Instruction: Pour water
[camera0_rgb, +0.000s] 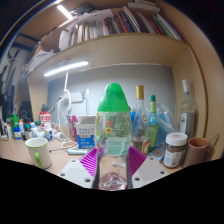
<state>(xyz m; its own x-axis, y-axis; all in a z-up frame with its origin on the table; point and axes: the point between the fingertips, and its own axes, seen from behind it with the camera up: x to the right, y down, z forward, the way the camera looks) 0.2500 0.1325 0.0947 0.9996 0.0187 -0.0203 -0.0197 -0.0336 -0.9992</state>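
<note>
A clear plastic bottle (113, 130) with a green cap (113, 98) stands upright between my fingers, its base near the camera and its label facing me. My gripper (113, 162) is shut on the bottle: the purple pads (90, 162) press against both sides of its lower body. A pale green mug (39, 152) sits on the desk to the left of the fingers, beyond them.
The wooden desk (20, 158) is crowded. A brown-lidded jar (175, 149) and a brown cup (197, 150) stand to the right. Glass bottles (186, 112) and small boxes line the back wall. A bookshelf (110, 45) with a lamp strip hangs overhead.
</note>
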